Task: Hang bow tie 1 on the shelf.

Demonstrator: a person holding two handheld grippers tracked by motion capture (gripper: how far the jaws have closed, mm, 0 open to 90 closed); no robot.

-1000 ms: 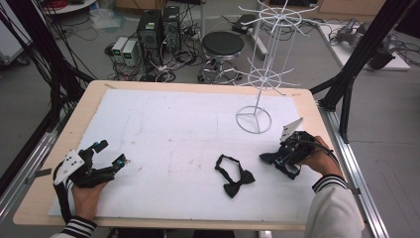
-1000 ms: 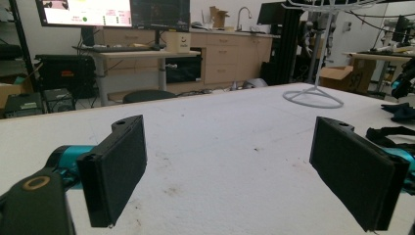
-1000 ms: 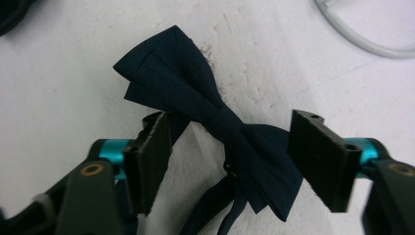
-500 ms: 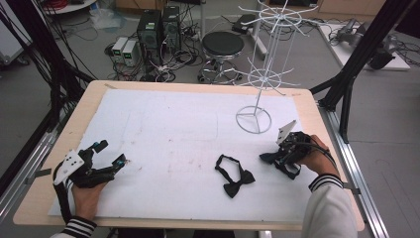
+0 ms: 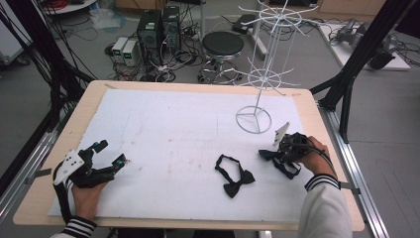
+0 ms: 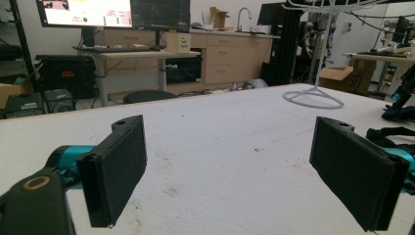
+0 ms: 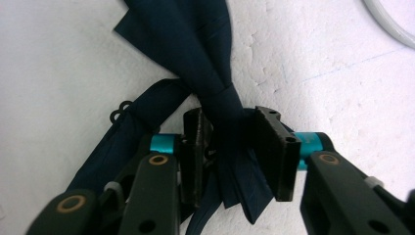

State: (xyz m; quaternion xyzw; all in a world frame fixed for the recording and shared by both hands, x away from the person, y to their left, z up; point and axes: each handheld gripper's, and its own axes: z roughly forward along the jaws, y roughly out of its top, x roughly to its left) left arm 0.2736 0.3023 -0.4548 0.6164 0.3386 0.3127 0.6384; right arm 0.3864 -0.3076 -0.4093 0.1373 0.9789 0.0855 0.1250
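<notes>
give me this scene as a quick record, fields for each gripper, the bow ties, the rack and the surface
right gripper: jaws just closing on the knot of the navy bow tie, pads about pinching it
left gripper: open, nothing between its jaws, resting at the table's near left
black bow tie: lying loose on the white mat
wire rack: standing upright at the far right

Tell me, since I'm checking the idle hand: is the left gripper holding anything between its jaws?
No: the left gripper has its jaws wide apart over the bare white table.
</notes>
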